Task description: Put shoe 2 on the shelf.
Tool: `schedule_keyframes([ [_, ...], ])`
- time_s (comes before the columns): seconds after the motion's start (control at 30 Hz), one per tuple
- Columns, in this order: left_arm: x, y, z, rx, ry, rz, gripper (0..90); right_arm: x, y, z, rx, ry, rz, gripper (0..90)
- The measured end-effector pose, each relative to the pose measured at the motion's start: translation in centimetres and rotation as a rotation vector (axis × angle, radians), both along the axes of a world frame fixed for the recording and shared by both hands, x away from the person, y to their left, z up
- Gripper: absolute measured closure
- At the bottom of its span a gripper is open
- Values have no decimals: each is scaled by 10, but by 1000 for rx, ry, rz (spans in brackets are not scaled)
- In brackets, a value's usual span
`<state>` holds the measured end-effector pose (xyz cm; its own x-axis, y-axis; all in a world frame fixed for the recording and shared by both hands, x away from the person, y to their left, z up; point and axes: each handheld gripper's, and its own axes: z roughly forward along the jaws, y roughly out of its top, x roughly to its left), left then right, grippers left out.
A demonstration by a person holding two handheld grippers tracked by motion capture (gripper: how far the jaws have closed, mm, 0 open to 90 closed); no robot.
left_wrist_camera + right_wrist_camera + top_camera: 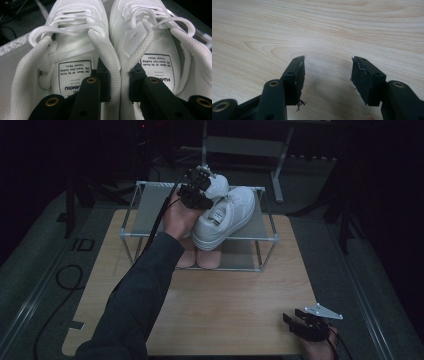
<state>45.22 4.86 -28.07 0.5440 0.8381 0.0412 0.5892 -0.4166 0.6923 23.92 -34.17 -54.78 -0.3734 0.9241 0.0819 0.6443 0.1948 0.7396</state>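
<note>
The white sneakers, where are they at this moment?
In the high view the white sneakers sit side by side on the rack's top shelf, their inner collars pinched together by the left gripper.

The white smooth leather-look sneakers (82,22) had woven terry-like collar linings; the pale wooden table (317,27) looked matt and grained; the grey metal rack (200,236) was dull.

Dim room, pale wooden bench (225,305) at centre, grey floor (30,265) around it, black cable (62,277) at nine o'clock, metal frame (240,145) at twelve o'clock
</note>
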Motion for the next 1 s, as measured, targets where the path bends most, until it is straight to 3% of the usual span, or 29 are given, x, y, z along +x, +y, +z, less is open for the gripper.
schedule_keyframes([
  [1.0,33,10,-12,-36,24,229,759,-3,-2,1,4,-4,-10,437],
])
